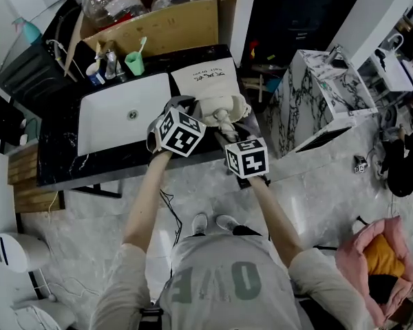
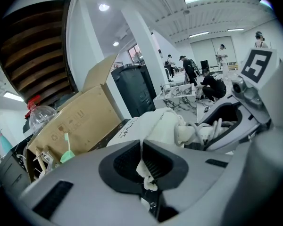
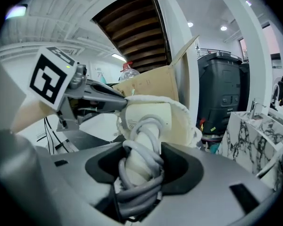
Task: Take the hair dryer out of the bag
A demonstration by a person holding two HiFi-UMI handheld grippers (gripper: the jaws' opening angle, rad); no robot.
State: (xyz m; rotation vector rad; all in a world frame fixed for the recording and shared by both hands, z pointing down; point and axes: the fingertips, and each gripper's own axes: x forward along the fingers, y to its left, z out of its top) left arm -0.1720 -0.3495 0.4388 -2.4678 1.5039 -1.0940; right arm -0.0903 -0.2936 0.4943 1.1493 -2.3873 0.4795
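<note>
My left tongs point(image 2: 142, 163) are pinched together on a fold of the cream cloth bag point(image 2: 162, 124), gripping its rim. My right tongs point(image 3: 140, 168) are clamped on the handle of the hair dryer point(image 3: 148, 119), over the grey cord point(image 3: 132, 182) wound round that handle. The dryer's head sits in the bag's open mouth, handle pointing back toward me. Both are at the right end of the dark counter point(image 1: 58, 153), just beside the white sink point(image 1: 117, 115). A cardboard box point(image 1: 165, 26) stands behind.
</note>
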